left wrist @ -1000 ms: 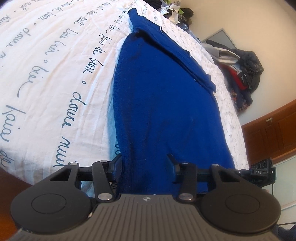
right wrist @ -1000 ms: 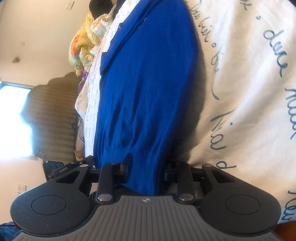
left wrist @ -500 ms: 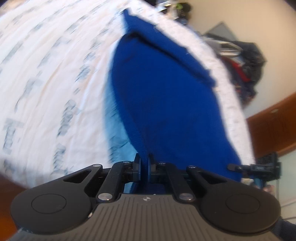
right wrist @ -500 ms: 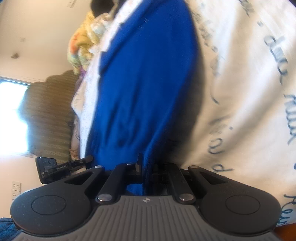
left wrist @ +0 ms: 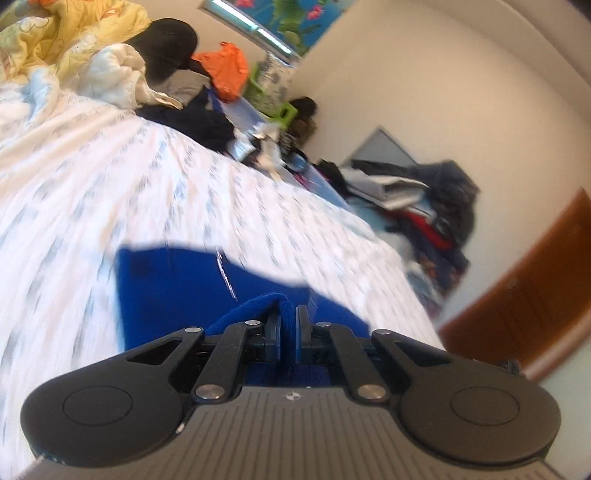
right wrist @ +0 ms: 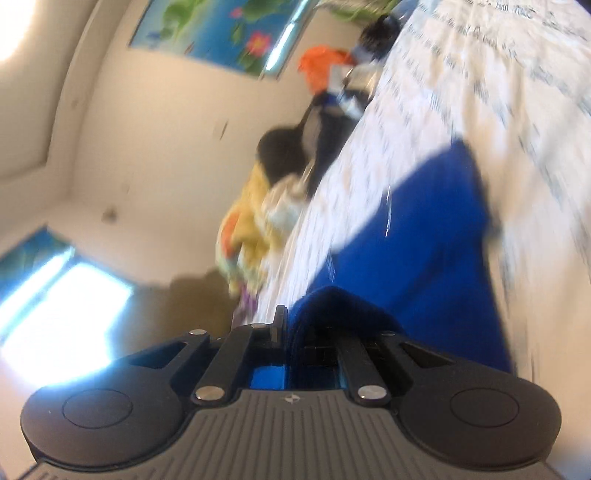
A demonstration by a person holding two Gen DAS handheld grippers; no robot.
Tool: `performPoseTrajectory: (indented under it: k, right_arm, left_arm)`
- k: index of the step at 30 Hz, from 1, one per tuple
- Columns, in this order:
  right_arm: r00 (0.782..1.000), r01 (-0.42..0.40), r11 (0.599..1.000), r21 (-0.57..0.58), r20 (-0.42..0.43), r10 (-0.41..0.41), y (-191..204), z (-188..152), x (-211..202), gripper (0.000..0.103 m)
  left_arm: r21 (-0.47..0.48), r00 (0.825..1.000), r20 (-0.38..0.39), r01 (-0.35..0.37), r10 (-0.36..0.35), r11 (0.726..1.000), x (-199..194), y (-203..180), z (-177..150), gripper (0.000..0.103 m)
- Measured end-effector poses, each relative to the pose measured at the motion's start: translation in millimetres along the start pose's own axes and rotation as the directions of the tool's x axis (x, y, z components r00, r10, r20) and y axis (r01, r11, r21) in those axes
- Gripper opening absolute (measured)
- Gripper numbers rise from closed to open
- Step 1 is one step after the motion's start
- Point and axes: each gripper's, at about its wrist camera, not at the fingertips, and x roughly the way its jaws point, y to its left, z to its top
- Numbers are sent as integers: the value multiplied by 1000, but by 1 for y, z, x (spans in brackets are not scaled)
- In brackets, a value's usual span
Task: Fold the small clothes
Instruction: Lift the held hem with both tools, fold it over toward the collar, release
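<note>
On the bed: blue sweater (left wrist: 177, 291) lies on the white sheet with script print (left wrist: 92, 192), near edge lifted.
Sweater axis: runs from the fingers away toward the clothes pile (left wrist: 177, 55) at the far end; blur hides detail.
Left gripper (left wrist: 289, 326): fingers nearly closed, pinching a raised fold of the hem.
Right gripper (right wrist: 293, 332): fingers likewise clamped on bunched blue knit.
Pose: both grippers tilt slightly downward.
Surroundings: wall poster (right wrist: 221, 29), wooden door (left wrist: 535, 280).

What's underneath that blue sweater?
The white bedsheet shows all around the sweater; what lies directly beneath is covered. Both claws pinch its near edge.
</note>
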Motion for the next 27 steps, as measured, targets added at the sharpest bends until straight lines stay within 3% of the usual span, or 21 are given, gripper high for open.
performPoseTrajectory:
  k: [3, 4, 5, 6, 7, 8, 10, 12, 14, 16, 19, 20, 22, 24, 26, 27]
  right_arm:
    - [996, 65, 996, 55, 62, -68, -27, 47, 36, 10]
    - [991, 97, 993, 69, 89, -103, -36, 59, 45, 21]
    - [984, 140, 988, 62, 101, -146, -39, 68, 54, 55]
    - [975, 186, 981, 48, 112, -190, -39, 74, 60, 77]
    - [963, 226, 973, 36, 144, -229, -37, 75, 61, 96]
    - [957, 233, 972, 16, 172, -232, -35, 74, 60, 96]
    - [962, 218, 975, -35, 174, -209, -25, 62, 50, 95]
    - [963, 238, 963, -123, 158, -218, -10, 43, 31, 95]
    - [944, 324, 915, -238, 143, -297, 5, 12, 6, 94]
    - [898, 439, 854, -281, 148, -413, 7, -19, -16, 96]
    - [881, 458, 849, -263, 12, -472, -7, -49, -20, 94]
    - [879, 458, 847, -270, -6, -477, -8, -55, -18, 94]
    - [896, 416, 867, -276, -38, -442, -8, -65, -11, 89]
    - [908, 386, 893, -232, -76, -412, -12, -60, -1, 70]
    - [906, 383, 904, -188, -116, -408, -23, -52, 10, 23]
    - [900, 392, 898, -198, -119, -419, -25, -50, 14, 15]
  left_arm:
    - [-9, 996, 1, -93, 93, 996, 61, 14, 31, 8]
    - [8, 989, 6, -147, 147, 989, 78, 21, 38, 12]
    - [2, 977, 9, -212, 212, 977, 91, 32, 47, 22]
    - [-21, 969, 3, -246, 246, 969, 98, 41, 52, 30]
    - [-46, 969, 6, -246, 247, 968, 100, 48, 55, 46]
    - [-70, 971, 20, -235, 237, 969, 97, 56, 57, 61]
    - [-87, 969, 65, -233, 238, 969, 76, 58, 50, 78]
    - [-67, 968, 78, -233, 238, 970, 49, 53, 33, 84]
    - [-29, 964, 55, -259, 260, 966, 22, 49, 4, 84]
    - [-1, 959, 12, -282, 282, 959, 0, 50, -30, 84]
    - [28, 945, -59, -321, 322, 947, -10, 55, -70, 81]
    - [36, 939, -93, -328, 330, 944, -6, 57, -78, 78]
    - [40, 937, -145, -314, 317, 949, 4, 58, -90, 72]
    - [83, 936, -130, -317, 326, 945, 8, 51, -96, 70]
    - [72, 931, -148, -326, 334, 942, 15, 51, -91, 45]
    - [54, 925, -176, -332, 337, 942, 19, 55, -88, 9]
